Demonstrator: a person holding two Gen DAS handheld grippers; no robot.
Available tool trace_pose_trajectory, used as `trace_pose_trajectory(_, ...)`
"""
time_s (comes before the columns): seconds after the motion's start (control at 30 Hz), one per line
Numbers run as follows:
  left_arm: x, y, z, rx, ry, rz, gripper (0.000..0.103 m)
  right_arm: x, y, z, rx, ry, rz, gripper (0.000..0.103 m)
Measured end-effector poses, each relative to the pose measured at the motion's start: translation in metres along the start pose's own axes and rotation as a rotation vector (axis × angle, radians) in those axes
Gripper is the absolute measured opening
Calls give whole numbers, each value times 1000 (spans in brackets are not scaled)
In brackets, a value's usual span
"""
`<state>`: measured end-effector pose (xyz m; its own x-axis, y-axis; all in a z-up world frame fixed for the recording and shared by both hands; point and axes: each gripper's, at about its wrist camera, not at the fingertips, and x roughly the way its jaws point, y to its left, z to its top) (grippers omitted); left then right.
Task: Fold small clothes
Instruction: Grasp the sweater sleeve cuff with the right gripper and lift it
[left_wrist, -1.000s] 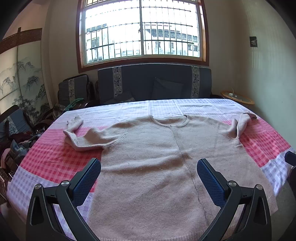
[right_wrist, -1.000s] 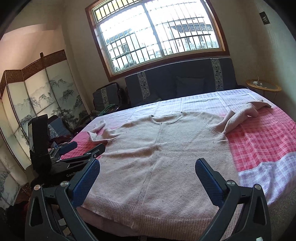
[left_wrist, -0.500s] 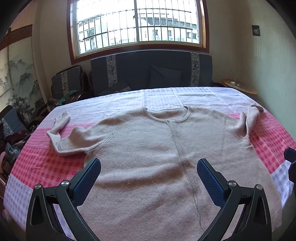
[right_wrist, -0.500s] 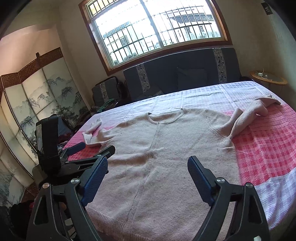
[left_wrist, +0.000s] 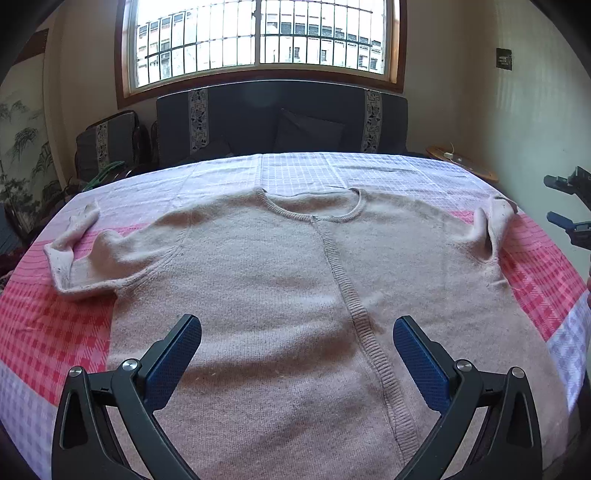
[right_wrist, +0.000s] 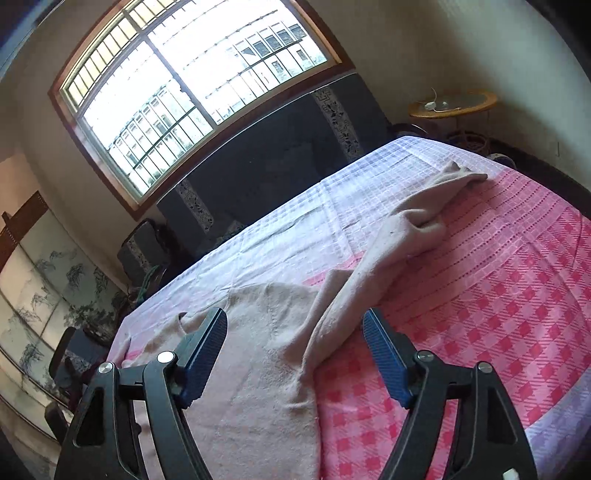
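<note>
One sweater (left_wrist: 280, 295), beige knit, spread flat on the checked cloth (left_wrist: 44, 332) (pink squares near, pale lilac farther) covering the surface. Long axis running from the bottom of the left wrist frame up toward the window (left_wrist: 258, 37), round neckline (left_wrist: 314, 210) at the far end, hem nearest the camera and cut off by the lower edge. A single ribbed band (left_wrist: 351, 295) down the middle, from collar to hem. Two sleeves: left sleeve (left_wrist: 74, 254) in the left of the frame, bent back with the cuff pointing up and away; right sleeve (right_wrist: 399, 243) stretching diagonally toward the upper right of the right wrist frame, twisted and creased, cuff at the far end. Fabric fuzzy, faintly speckled, softly rumpled across the body.

Left gripper (left_wrist: 297, 347) low in the centre, above the lower body of the sweater, jaws spread wide and released, nothing between the blue pads. Right gripper (right_wrist: 295, 343) tilted, over the shoulder where the right sleeve starts, jaws closing, the sleeve lying beneath the gap but not clamped (pads clear of the knit). Dark sofa (left_wrist: 280, 125) beyond the surface, below the window.
</note>
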<state>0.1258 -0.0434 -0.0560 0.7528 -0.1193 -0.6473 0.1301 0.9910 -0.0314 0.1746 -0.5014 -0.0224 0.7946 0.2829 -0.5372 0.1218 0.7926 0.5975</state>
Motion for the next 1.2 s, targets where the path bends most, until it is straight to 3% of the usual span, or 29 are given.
trace_pose_trajectory(0.1, 10, 2, -7, 4, 4, -9, 103, 18, -53, 37, 214, 10, 11, 74)
trace_pose_trajectory(0.2, 19, 8, -12, -48, 31, -47, 103, 33, -57, 68, 170, -11, -107, 74)
trace_pose_trajectory(0.3, 29, 14, -13, -83, 79, -58, 103, 63, -65, 98, 156, 48, -208, 74)
trace_pose_trajectory(0.57, 48, 24, -18, -159, 167, -97, 103, 134, -105, 130, 282, 168, -319, 74)
trace_pose_trajectory(0.6, 49, 23, -18, -152, 171, -92, 103, 142, -111, 132, 293, 171, -311, 68)
trace_pose_trajectory(0.63, 50, 22, -18, -148, 173, -88, 103, 146, -117, 133, 299, 171, -318, 38)
trace_pose_trajectory(0.67, 50, 21, -18, -146, 174, -88, 103, 146, -124, 133, 313, 168, -348, 16)
trace_pose_trajectory(0.7, 50, 22, -18, -148, 174, -90, 103, 141, -130, 130, 342, 142, -359, 7)
trace_pose_trajectory(0.8, 49, 23, -18, -153, 173, -96, 103, 110, -137, 125, 358, -14, -404, 7)
trace_pose_trajectory(0.93, 49, 24, -17, -160, 170, -102, 103, 73, -120, 120, 348, -92, -250, 7)
trace_pose_trajectory(1.1, 34, 43, -18, -235, 114, -94, 103, 46, -20, 111, 188, -87, -32, 7)
trace_pose_trajectory(1.2, 13, 65, -15, -268, 62, -52, 103, 50, 51, 93, 81, -20, 56, 7)
